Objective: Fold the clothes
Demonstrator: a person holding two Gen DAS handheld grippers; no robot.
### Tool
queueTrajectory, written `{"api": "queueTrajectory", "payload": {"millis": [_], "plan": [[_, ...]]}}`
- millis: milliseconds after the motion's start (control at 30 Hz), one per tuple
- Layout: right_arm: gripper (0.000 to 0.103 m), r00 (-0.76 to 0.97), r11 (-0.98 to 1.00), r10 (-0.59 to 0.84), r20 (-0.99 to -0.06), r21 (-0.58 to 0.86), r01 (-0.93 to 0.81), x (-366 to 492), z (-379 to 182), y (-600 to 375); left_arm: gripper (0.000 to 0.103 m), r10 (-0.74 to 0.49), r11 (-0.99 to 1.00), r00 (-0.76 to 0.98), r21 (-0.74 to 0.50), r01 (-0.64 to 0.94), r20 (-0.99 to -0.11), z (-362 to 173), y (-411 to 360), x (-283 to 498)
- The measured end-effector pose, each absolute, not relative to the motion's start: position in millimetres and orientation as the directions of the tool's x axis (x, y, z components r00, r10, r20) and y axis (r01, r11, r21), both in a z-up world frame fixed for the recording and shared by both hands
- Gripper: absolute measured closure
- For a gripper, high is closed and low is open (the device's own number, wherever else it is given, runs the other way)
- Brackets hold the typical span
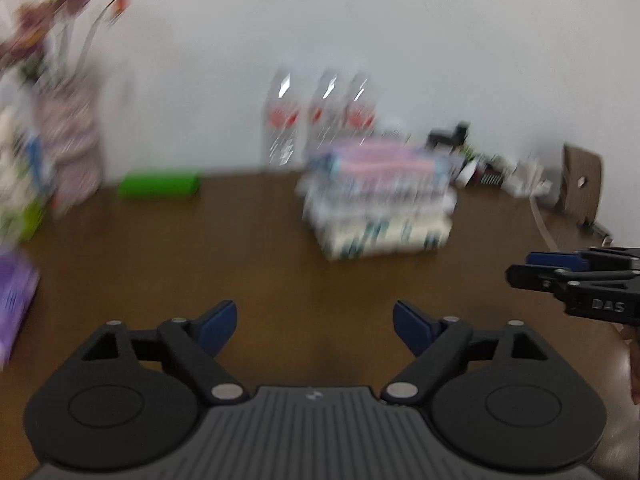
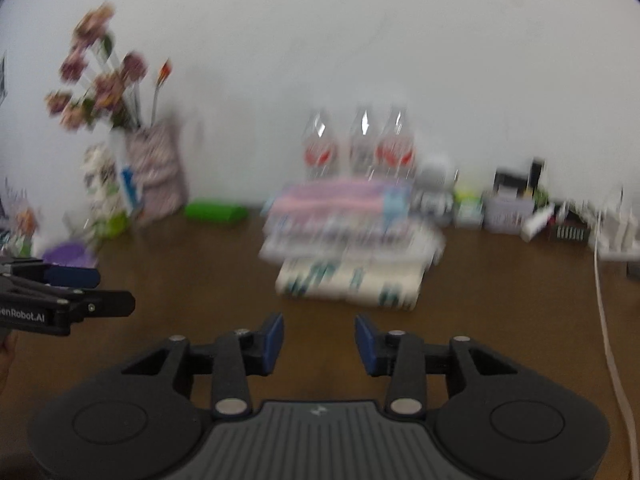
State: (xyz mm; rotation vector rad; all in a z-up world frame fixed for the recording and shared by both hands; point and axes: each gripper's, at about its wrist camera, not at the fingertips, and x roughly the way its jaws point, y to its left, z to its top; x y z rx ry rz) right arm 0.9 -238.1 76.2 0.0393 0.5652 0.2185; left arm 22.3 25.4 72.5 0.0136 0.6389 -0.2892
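Observation:
A stack of folded clothes (image 1: pixel 380 200) lies on the brown table (image 1: pixel 200 260) ahead, pink and striped pieces on top of a cream patterned one; it also shows in the right wrist view (image 2: pixel 348 248). Both views are blurred. My left gripper (image 1: pixel 314 326) is open and empty above bare table, short of the stack. My right gripper (image 2: pixel 319 344) is open and empty, also short of the stack. The right gripper shows at the right edge of the left wrist view (image 1: pixel 520 268); the left gripper shows at the left edge of the right wrist view (image 2: pixel 116 292).
Three clear bottles (image 2: pixel 360 148) stand against the white wall behind the stack. A green box (image 2: pixel 216 212), a vase of flowers (image 2: pixel 156 168) and a purple item (image 2: pixel 68 256) are at the left. Small clutter (image 2: pixel 512 208) and a white cable (image 2: pixel 608 340) are at the right.

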Motion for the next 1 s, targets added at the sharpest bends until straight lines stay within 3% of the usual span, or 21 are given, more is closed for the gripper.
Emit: {"api": "queueTrajectory", "payload": {"millis": [200,233,367,533,600,700,800,867,1000], "plan": [[0.052,0.781,0.983,0.183,-0.597,0.126,-0.134,-64.6,12.5,-208.6,0.009,-0.11,0.992,0.776,-0.021,0.124,-0.622,28.3,44.2,-35.1],[0.051,0.782,0.985,0.169,-0.6,0.117,-0.124,-72.0,9.2,-204.8,0.002,-0.09,0.994,0.783,-0.005,0.11,-0.616,26.2,44.7,-41.1],[0.035,0.796,0.993,0.112,-0.594,0.092,-0.071,-91.1,3.6,-193.4,0.0,-0.013,0.993,0.796,0.082,0.079,-0.605,19.8,38.7,-55.0],[0.03,0.8,0.996,0.092,-0.593,0.064,-0.068,-93.6,0.9,-178.0,0.0,-0.039,0.991,0.773,0.074,0.11,-0.633,2.2,37.6,-56.3],[0.021,0.792,0.997,0.074,-0.606,0.04,-0.063,-90.2,-0.8,-171.8,0.0,-0.04,0.991,0.777,0.077,0.113,-0.628,-2.4,37.7,-57.9],[0.016,0.785,0.998,0.049,-0.617,0.005,-0.058,-87.9,-3.5,-165.4,0.0,-0.029,0.991,0.792,0.088,0.104,-0.61,-3.6,37.3,-62.1],[0.0,0.779,1.0,-0.005,-0.627,-0.019,-0.009,-82.5,-4.8,-159.9,0.0,-0.035,0.991,0.794,0.08,0.106,-0.607,-4.0,36.1,-62.5],[0.0,0.774,0.999,-0.027,-0.633,-0.003,0.032,-79.4,-6.2,-157.5,0.0,-0.059,0.992,0.786,0.049,0.113,-0.615,-4.4,38.1,-60.4],[0.0,0.772,0.995,0.083,-0.63,0.013,-0.097,-82.8,-7.4,-150.9,0.0,-0.085,0.992,0.778,0.023,0.127,-0.623,-5.1,37.8,-57.7]]}}
